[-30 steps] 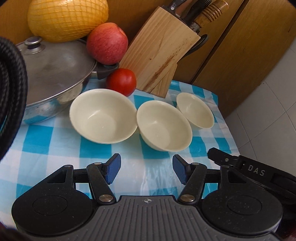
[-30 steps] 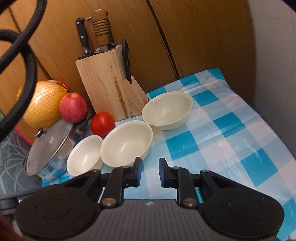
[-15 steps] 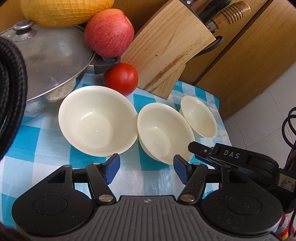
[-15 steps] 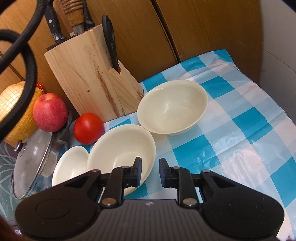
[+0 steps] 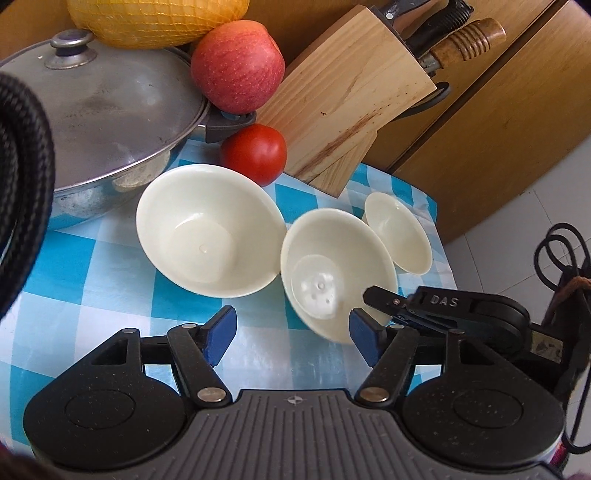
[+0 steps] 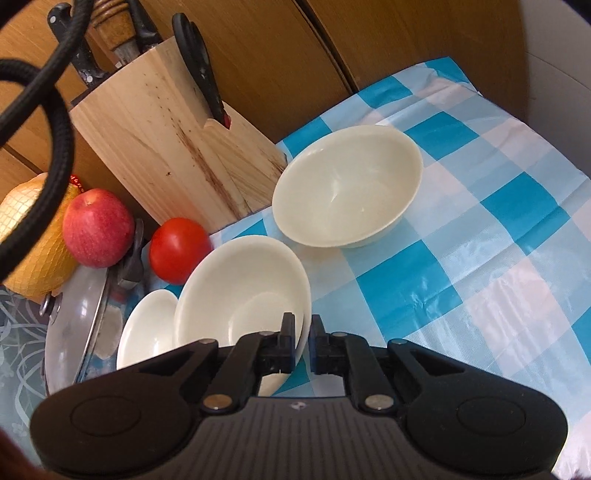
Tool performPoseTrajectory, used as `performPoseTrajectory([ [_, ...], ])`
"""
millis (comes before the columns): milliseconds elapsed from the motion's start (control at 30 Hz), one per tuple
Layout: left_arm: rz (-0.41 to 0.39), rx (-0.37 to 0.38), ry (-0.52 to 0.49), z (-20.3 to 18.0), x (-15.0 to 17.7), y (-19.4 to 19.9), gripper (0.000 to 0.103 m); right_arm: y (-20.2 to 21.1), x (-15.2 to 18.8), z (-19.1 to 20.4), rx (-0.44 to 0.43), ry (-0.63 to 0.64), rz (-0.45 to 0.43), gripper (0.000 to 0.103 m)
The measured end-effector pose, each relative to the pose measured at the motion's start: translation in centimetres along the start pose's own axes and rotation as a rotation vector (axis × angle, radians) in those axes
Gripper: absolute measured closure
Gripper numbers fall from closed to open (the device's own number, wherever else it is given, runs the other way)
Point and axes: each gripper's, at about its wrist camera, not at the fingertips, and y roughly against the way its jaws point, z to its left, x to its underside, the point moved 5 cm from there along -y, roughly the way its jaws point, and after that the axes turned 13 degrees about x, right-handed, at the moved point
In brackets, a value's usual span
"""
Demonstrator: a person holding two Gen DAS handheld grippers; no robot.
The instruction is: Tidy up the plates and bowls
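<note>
Three cream bowls stand in a row on the blue-checked tablecloth (image 5: 110, 280). In the left wrist view they are the left bowl (image 5: 207, 236), the middle bowl (image 5: 332, 266) and the far bowl (image 5: 399, 232). My left gripper (image 5: 291, 334) is open and empty, just short of the left and middle bowls. In the right wrist view my right gripper (image 6: 302, 339) straddles the near rim of the middle bowl (image 6: 240, 291), jaws narrow with a small gap. The right gripper's tip (image 5: 384, 300) touches that rim in the left view. The far bowl (image 6: 347, 188) stands apart.
A wooden knife block (image 5: 343, 103) stands behind the bowls against wooden cabinet doors. A tomato (image 5: 255, 153), an apple (image 5: 236, 66), a netted melon (image 5: 155, 18) and a lidded steel pot (image 5: 96, 122) crowd the left side. The table edge drops to floor tiles on the right.
Both grippers have moved forward toward the bowls. The right gripper has come onto the middle bowl's near rim, which now sits between its jaws. The left stays open.
</note>
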Motion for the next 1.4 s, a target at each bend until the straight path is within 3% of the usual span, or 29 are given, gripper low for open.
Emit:
performPoseTrajectory([
  [200, 0.035, 0.008, -0.024, -0.8, 0.7, -1.2, 0.029, 2.2, 1.9, -2.7, 0.016, 0.058, 0.027, 0.096],
  [300, 0.052, -0.005, -0.053, -1.6, 1.6, -2.3, 0.034, 2.6, 2.4, -3.8, -0.001, 0.047, 0.039, 0.096],
  [433, 0.091, -0.031, -0.122, -2.4, 3.0, -3.3, 0.065, 2.8, 2.6, -4.2, -0.008, 0.049, 0.060, 0.093],
  [667, 0.098, -0.017, -0.131, -2.4, 3.1, -3.3, 0.083, 3.7, 2.1, -4.8, 0.004, 0.049, 0.022, 0.092],
  [1033, 0.076, -0.023, -0.148, -2.5, 2.9, -2.5, 0.082, 5.2, 2.2, -3.1, 0.028, 0.137, -0.058, 0.095],
  [1200, 0.103, -0.041, -0.134, -1.7, 3.3, -3.1, 0.079, 3.8, 2.5, -3.3, 0.044, 0.142, -0.011, 0.094],
  [1233, 0.099, -0.045, -0.130, -1.5, 3.2, -3.0, 0.074, 3.6, 2.6, -3.4, 0.041, 0.131, -0.003, 0.093],
  [1400, 0.042, -0.025, -0.108, -1.1, 1.9, -0.4, 0.073, 4.4, 2.0, -3.1, 0.059, 0.154, -0.051, 0.093],
])
